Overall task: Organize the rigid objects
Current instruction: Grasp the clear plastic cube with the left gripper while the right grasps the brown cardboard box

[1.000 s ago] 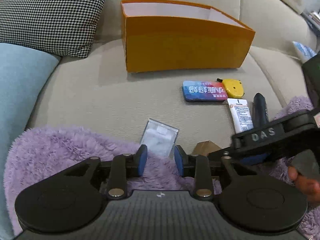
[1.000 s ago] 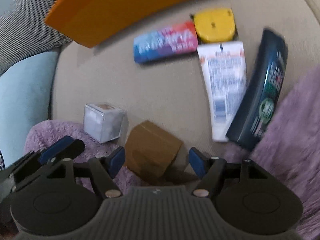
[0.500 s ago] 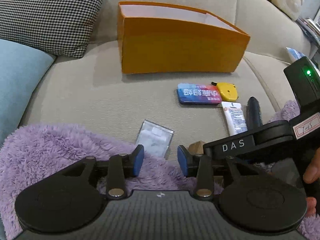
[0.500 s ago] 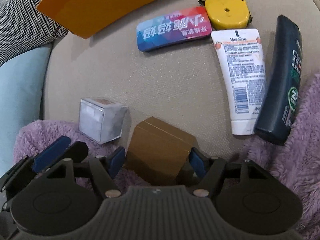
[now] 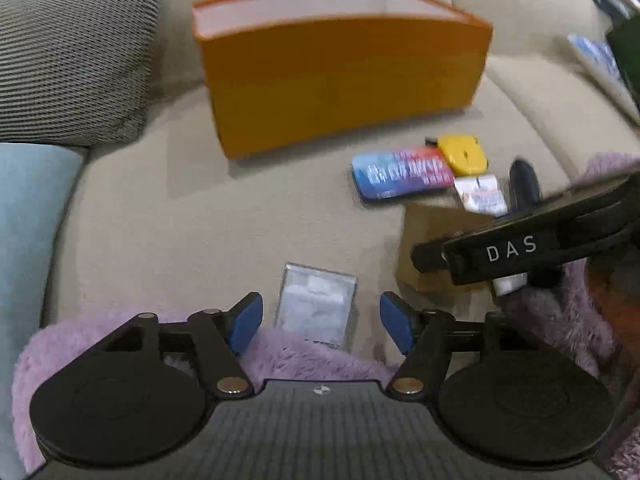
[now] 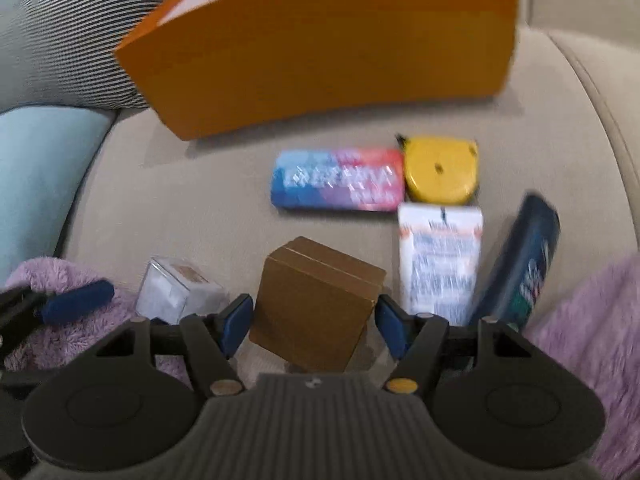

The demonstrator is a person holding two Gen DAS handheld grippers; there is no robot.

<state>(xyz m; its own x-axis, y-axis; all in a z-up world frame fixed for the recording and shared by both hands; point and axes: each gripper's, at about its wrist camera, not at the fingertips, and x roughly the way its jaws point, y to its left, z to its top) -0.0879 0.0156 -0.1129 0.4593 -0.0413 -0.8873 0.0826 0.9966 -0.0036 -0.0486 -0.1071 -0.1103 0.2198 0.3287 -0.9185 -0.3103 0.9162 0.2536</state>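
The orange box stands open-topped at the back of the sofa seat, I judge as the bin for the loose items. My right gripper brackets the brown carton, jaws released, not yet gripping. My left gripper, jaws released, lines up on the clear case.

We were on a beige sofa with a houndstooth pillow at the back left, a light blue cushion beside it, and a fuzzy purple throw up front.
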